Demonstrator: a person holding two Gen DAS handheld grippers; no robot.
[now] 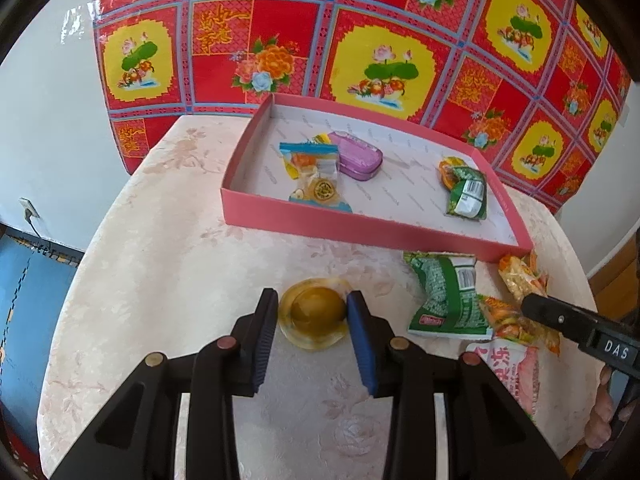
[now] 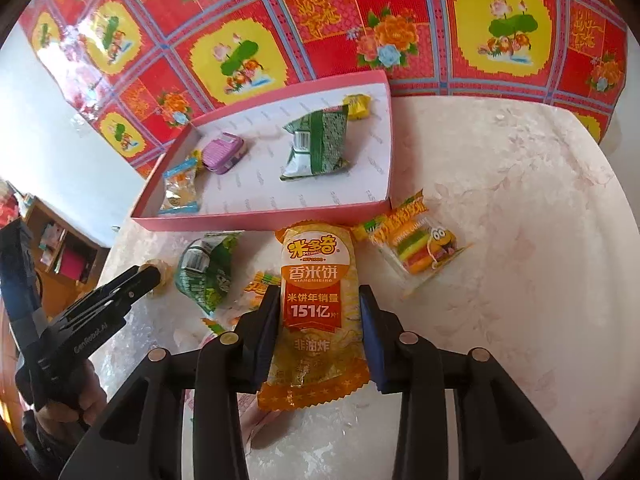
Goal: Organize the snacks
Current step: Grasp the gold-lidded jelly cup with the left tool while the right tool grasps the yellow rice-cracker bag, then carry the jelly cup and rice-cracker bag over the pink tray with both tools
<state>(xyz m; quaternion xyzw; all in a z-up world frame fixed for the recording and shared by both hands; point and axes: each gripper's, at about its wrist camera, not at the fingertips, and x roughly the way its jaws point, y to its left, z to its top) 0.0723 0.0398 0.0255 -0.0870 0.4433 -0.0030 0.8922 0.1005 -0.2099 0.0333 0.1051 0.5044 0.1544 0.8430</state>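
Note:
My left gripper point(image 1: 313, 306) has its fingers on both sides of a clear jelly cup point(image 1: 316, 314) with a yellow dome on the table, shut on it. My right gripper point(image 2: 319, 304) is shut on a yellow rice cracker packet point(image 2: 318, 312) and holds it above the table. The pink box point(image 1: 360, 224) holds a purple tin point(image 1: 356, 156), a blue-edged jelly packet point(image 1: 310, 170), a green packet point(image 1: 468, 194) and a small orange sweet. The box also shows in the right wrist view point(image 2: 256, 218).
On the table lie a green packet point(image 1: 444, 296), orange packets point(image 1: 520, 276), a pink-white packet point(image 1: 508, 368) and a burger gummy packet point(image 2: 424, 248). A red floral cloth point(image 1: 320, 40) hangs behind. The round table's edge curves left and right.

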